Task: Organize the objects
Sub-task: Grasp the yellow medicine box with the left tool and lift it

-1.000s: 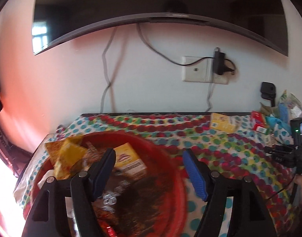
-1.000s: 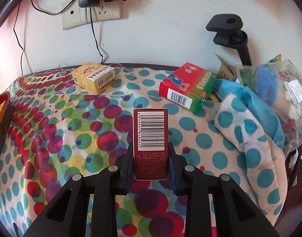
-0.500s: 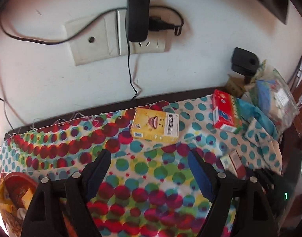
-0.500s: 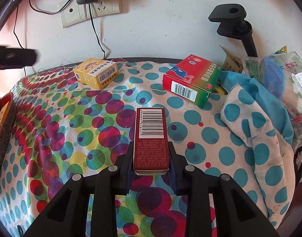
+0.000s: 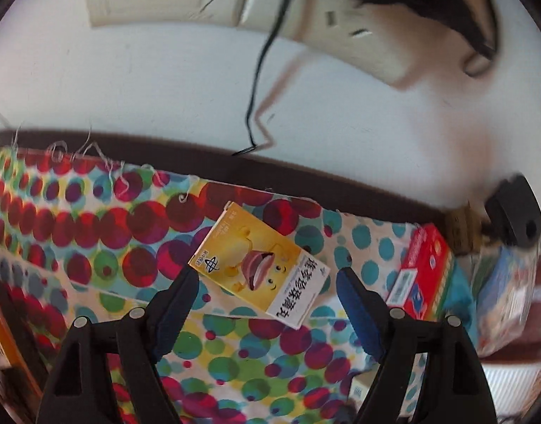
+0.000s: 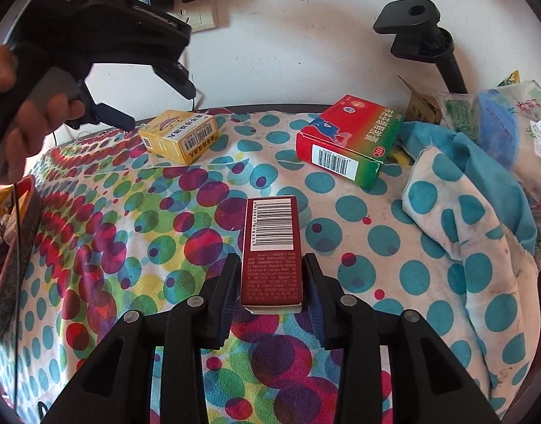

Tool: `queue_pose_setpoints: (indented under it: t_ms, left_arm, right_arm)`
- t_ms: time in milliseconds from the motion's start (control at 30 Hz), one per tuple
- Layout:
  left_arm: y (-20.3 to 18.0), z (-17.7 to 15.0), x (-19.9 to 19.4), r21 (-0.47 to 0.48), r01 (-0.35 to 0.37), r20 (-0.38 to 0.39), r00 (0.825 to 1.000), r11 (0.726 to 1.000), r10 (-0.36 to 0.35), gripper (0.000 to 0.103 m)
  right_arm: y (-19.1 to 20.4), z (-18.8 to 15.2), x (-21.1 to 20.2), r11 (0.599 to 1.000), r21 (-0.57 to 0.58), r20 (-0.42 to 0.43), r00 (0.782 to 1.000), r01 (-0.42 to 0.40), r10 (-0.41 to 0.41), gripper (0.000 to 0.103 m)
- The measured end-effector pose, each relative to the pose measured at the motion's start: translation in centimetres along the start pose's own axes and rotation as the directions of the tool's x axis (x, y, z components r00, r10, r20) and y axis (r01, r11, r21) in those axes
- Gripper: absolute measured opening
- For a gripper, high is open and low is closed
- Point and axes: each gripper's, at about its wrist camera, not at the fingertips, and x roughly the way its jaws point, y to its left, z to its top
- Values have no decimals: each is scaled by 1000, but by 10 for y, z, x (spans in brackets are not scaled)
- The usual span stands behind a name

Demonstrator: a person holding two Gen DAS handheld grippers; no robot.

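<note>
A yellow box (image 5: 256, 265) lies on the spotted tablecloth (image 5: 93, 233) near the wall. My left gripper (image 5: 266, 275) hangs over it, pointing steeply down, jaws wide open and apart from the box. In the right wrist view a hand (image 6: 40, 116) holds that gripper above the yellow box (image 6: 180, 136). A dark red box (image 6: 272, 233) with a barcode lies flat on the cloth between the jaws of my right gripper (image 6: 270, 261). Those jaws are opening, with a thin gap on each side of the box.
A red and green box (image 6: 344, 141) lies at the back right. Beside it are a bunched blue dotted cloth (image 6: 464, 212) and plastic bags (image 6: 510, 130). A black clamp stand (image 6: 418, 31) rises behind. A red basin (image 6: 9, 233) with packets sits at the left edge. A cable hangs from the wall socket (image 5: 341, 24).
My left gripper swung from above the red basin rightwards to over the yellow box and tipped downward, opening fully. My right gripper's jaws parted from the dark red box.
</note>
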Motion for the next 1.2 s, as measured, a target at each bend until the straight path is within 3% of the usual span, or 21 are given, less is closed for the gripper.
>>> queue_pose_setpoints:
  t_ms: [167, 300, 367, 500, 567, 767, 1200]
  left_arm:
    - [2, 4, 17, -180, -65, -32, 998, 982, 60, 82]
    - [9, 2, 33, -319, -89, -66, 995, 943, 71, 82]
    - [7, 2, 31, -337, -116, -43, 993, 934, 108, 83]
    - [8, -4, 29, -339, -124, 3, 991, 933, 132, 81]
    - [7, -6, 27, -321, -136, 21, 988, 937, 150, 68]
    - [5, -12, 20, -213, -114, 51, 991, 970, 128, 58]
    - [30, -49, -22, -69, -88, 42, 995, 994, 91, 58]
  right_arm:
    - [0, -1, -3, 1000, 13, 3, 1000, -21, 21, 39]
    - [-3, -1, -3, 998, 37, 8, 999, -47, 47, 40]
    - [-3, -1, -3, 998, 42, 9, 999, -52, 52, 40]
    - [-3, -1, -4, 997, 49, 11, 998, -59, 58, 40]
    - [-2, 0, -4, 997, 52, 12, 998, -60, 60, 40]
    - [0, 0, -3, 997, 50, 11, 998, -55, 54, 40]
    - [3, -1, -1, 1000, 30, 5, 1000, -7, 7, 40]
